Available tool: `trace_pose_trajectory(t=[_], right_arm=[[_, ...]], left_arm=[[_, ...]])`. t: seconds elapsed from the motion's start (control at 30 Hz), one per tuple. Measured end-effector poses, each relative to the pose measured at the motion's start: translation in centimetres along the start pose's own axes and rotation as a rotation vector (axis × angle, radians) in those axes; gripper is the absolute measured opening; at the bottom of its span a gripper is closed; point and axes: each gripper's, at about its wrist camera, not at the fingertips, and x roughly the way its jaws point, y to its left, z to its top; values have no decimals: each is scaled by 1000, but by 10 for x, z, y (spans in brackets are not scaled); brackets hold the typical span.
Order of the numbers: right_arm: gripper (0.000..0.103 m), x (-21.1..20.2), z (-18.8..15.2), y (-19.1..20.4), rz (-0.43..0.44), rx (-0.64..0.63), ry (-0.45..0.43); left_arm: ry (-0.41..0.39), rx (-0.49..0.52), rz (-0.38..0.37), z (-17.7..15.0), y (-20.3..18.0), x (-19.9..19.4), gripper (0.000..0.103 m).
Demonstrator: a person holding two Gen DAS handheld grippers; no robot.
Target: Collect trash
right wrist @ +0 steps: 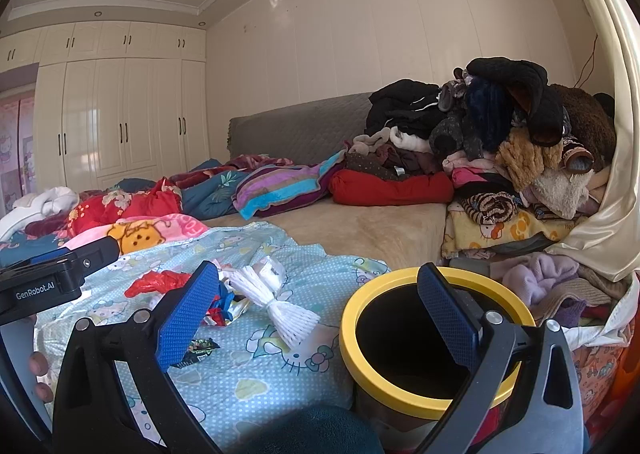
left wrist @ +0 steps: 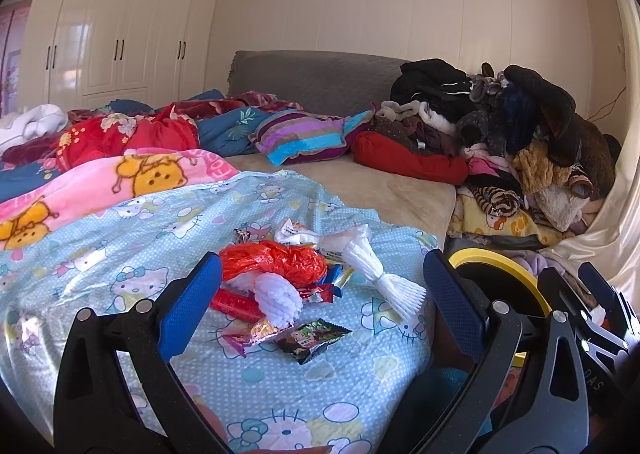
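Observation:
A pile of trash lies on the light-blue Hello Kitty blanket (left wrist: 120,238): an orange plastic bag (left wrist: 276,260), white foam netting (left wrist: 376,278), a white foam ball (left wrist: 278,300), a red wrapper (left wrist: 234,304) and a dark snack packet (left wrist: 312,338). My left gripper (left wrist: 320,302) is open and empty, just before the pile. My right gripper (right wrist: 320,318) is open and empty, its right finger over the yellow-rimmed black bin (right wrist: 362,318). The foam netting (right wrist: 276,306) and orange bag (right wrist: 156,282) also show in the right wrist view.
A heap of clothes (left wrist: 500,126) fills the bed's right side by a cream curtain (right wrist: 616,190). Striped pillow (left wrist: 304,134), red cushion (left wrist: 408,162) and rumpled quilts (left wrist: 120,134) lie behind. The bin's rim (left wrist: 500,266) and the right gripper's body (left wrist: 592,314) sit right of the blanket.

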Motion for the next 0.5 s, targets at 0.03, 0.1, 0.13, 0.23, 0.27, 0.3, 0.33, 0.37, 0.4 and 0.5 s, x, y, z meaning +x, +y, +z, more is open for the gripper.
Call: trace_pose_trajectory(t=[0.03, 0.1, 0.13, 0.23, 0.27, 0.3, 0.33, 0.37, 0.4, 0.5], right_arm=[[97, 1, 1, 2, 1, -2, 2], [97, 1, 1, 2, 0, -1, 2], [97, 1, 1, 1, 1, -1, 3], [97, 1, 1, 1, 2, 0, 3], [97, 1, 1, 1, 0, -1, 3], [97, 1, 1, 1, 2, 0, 2], [97, 1, 0, 1, 4, 1, 4], [97, 1, 1, 2, 5, 0, 7], [97, 1, 0, 3, 5, -1, 7], [97, 2, 0, 3, 7, 0, 8]], left_arm=[[1, 1, 3, 0, 0, 0, 92], [1, 1, 2, 3, 2, -2, 92], [1, 1, 3, 4, 2, -2, 92], [1, 1, 6, 4, 1, -3, 92], [1, 1, 6, 4, 1, -3, 92], [1, 1, 5, 4, 1, -3, 92], [2, 1, 6, 4, 1, -3, 92], [2, 1, 5, 4, 2, -3, 92], [2, 0, 4, 4, 2, -3, 92], [1, 1, 4, 3, 2, -3, 92]])
